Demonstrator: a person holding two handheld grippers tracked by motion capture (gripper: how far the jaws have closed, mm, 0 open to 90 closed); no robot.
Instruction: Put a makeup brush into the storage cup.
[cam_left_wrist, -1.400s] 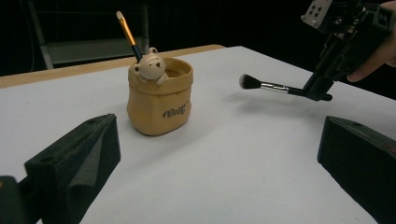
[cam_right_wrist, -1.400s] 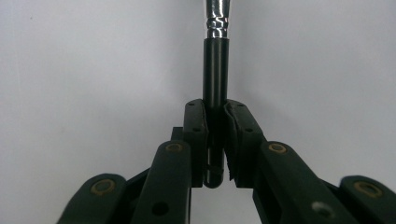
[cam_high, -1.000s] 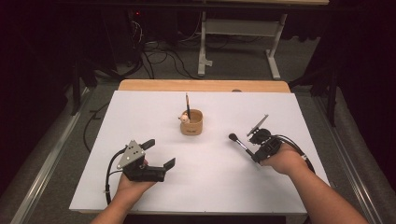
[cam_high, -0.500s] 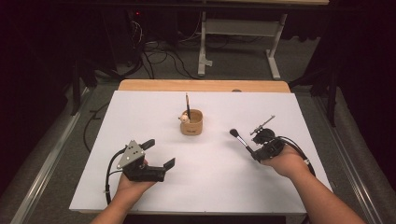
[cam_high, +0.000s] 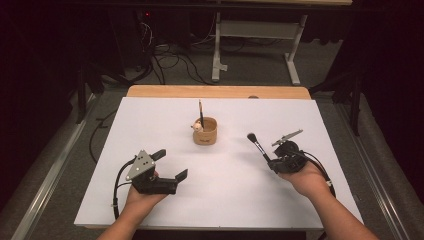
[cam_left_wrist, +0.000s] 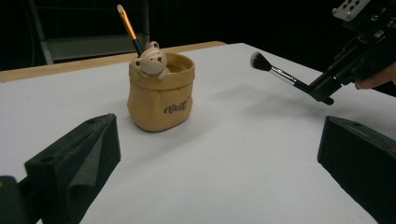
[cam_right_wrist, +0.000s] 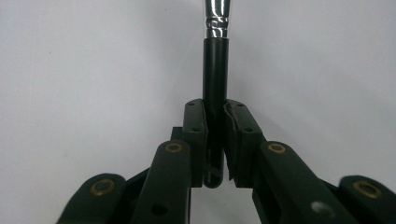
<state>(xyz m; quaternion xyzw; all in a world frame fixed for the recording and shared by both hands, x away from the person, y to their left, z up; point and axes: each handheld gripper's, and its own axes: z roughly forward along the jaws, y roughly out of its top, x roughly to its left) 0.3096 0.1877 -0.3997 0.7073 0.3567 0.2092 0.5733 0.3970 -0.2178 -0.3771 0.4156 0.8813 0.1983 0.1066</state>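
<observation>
Meanwhile, at the white-topped table (cam_high: 150, 120), the right gripper (cam_high: 274, 165) has drawn its load slightly lower and nearer the person than a second ago, its jaws clamped tight on the black handle of a slim make-up brush with a dark bristle head and silver ferrule (cam_high: 257, 144). From that gripper's own camera, the pads (cam_right_wrist: 194, 135) pinch the brush's handle end, the shaft running straight out ahead over bare tabletop. The brush hangs in the air, bristles tilted up and toward the squat tan bear-faced pot (cam_high: 205, 131), which stands well apart at the table's centre with a thin gold-and-black brush (cam_high: 200, 112) already upright inside.

Across the table, the left gripper (cam_high: 170, 167) has kept its place, jaws spread wide and holding nothing, aimed at the pot (cam_left_wrist: 161, 91) from its resting spot near the front edge.

That small shift reads as a lift-and-aim rather than a delivery: the brush is secured and pointed, but the carry to the pot's mouth is not yet made.
</observation>
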